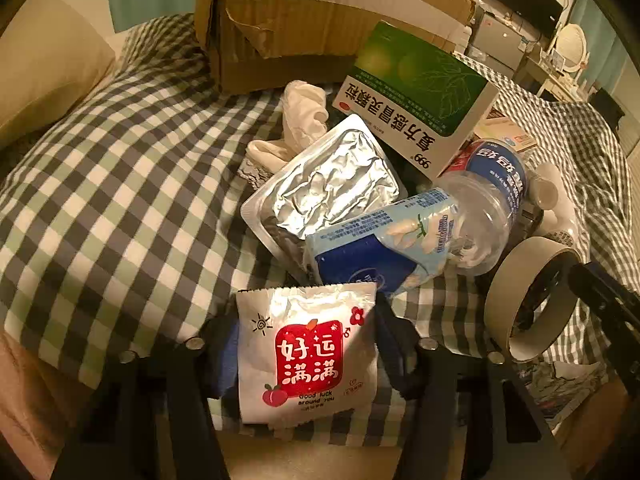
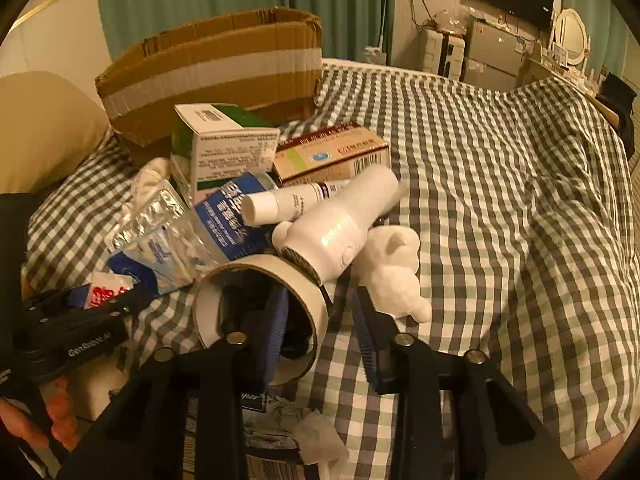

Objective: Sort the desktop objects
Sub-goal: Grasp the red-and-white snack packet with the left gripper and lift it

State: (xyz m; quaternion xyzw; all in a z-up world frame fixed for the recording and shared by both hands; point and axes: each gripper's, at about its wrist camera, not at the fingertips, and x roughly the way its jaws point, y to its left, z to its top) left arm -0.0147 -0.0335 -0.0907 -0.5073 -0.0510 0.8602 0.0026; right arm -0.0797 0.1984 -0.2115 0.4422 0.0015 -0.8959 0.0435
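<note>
Two tools are working the pile on the checked bed (image 2: 500, 168), and we are reporting each in turn. Our left tool (image 1: 306, 344) is holding a white snack packet (image 1: 307, 354) with a red label; its fingers are closed against the packet's two side edges, and the packet is standing upright between them, top edge toward the pile. Our right tool (image 2: 316, 320) is straddling the wall of a tape roll (image 2: 260, 320): the left finger is sitting inside the core, the right finger outside the rim, and a clear gap is showing on the outer side, so we are judging it partly open and not yet gripping. The roll is lying tilted, its open axis pointing back toward this tool, directly ahead and touching the white handheld device (image 2: 336, 224) behind it. The cardboard box (image 2: 216, 76) is standing beyond the pile, ahead and left of both tools. We are judging the left tool nearer to it, with the medicine box (image 1: 416, 96) and water bottle (image 1: 484, 208) lying between.
</note>
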